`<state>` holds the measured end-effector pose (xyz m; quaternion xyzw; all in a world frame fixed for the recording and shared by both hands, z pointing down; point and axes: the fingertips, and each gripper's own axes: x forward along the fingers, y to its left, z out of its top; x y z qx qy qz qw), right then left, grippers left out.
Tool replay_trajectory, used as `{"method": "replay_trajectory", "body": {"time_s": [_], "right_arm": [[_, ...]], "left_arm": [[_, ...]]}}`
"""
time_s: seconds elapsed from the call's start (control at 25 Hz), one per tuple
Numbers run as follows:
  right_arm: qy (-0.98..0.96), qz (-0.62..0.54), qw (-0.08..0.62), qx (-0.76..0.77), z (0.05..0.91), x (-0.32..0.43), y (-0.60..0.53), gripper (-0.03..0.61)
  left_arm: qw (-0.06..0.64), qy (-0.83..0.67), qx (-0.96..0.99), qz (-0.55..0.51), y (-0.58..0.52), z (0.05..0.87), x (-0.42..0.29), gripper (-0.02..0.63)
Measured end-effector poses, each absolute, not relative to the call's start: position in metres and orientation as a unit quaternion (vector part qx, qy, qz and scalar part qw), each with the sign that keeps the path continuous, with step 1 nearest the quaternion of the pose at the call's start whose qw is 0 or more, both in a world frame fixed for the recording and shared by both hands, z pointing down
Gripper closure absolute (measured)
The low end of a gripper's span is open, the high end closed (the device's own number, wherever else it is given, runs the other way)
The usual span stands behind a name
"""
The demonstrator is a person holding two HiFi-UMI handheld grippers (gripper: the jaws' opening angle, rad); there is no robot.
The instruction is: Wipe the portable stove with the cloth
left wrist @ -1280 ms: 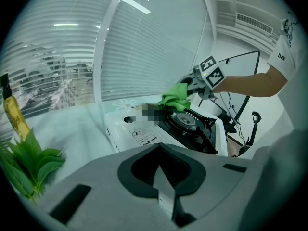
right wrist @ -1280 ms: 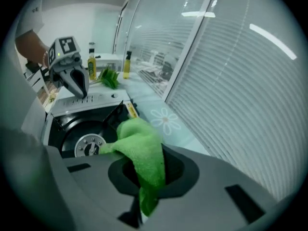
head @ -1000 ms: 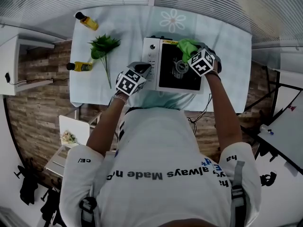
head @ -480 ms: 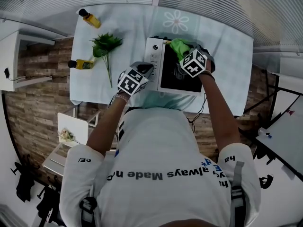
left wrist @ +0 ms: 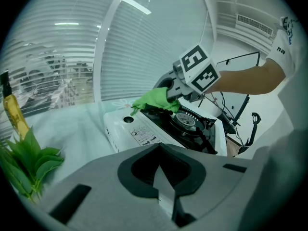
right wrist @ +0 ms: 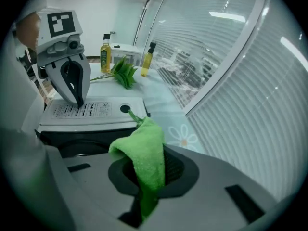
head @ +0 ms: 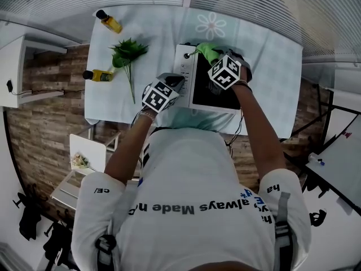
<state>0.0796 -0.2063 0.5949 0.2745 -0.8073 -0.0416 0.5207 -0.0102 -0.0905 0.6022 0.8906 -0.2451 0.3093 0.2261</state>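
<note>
- Portable stove (head: 204, 95) sits in the upper middle of the head view, on a pale surface (head: 265, 49). It has a white body and a black top.
- A green cloth (head: 207, 52) lies on the far left corner of the black top, beside the white control panel (right wrist: 91, 110).
- The right claw (right wrist: 153, 177) is clamped on the cloth, which bunches up out of the narrow gap between its two halves.
- The left claw (left wrist: 163, 177) is closed with nothing in it. Its tips seem to rest on the control panel, likely to steady the stove.
- Wiping looks to be under way at that far corner. No dirt or wet streaks show, so I cannot tell how much is done. The burner (left wrist: 185, 121), the near part of the black top and the white panel probably remain.
- The raised burner ring and pan supports stand in the way of a flat sweep across the top.
- To the left of the frame are two bottles of yellow liquid, one at upper left (head: 108, 21) and one lower (head: 98, 74), with a green leafy sprig (head: 128, 52) between them. All sit well apart from the stove.
</note>
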Motion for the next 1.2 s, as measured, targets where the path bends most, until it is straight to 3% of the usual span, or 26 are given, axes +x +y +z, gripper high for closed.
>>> {"method": "replay_trajectory", "body": {"time_s": [0.24, 0.52, 1.2], "right_arm": [[-0.83, -0.11, 0.469, 0.28, 0.54, 0.043, -0.184, 0.555], [-0.822, -0.093, 0.518, 0.22, 0.602, 0.021, -0.153, 0.555], [-0.823, 0.015, 0.532, 0.199, 0.605, 0.024, -0.1, 0.555]], "left_arm": [[0.223, -0.243, 0.892, 0.309, -0.09, 0.601, -0.01, 0.603], [0.22, -0.237, 0.892, 0.315, -0.089, 0.601, -0.008, 0.603], [0.201, -0.224, 0.897, 0.323, -0.088, 0.603, -0.01, 0.603]]}}
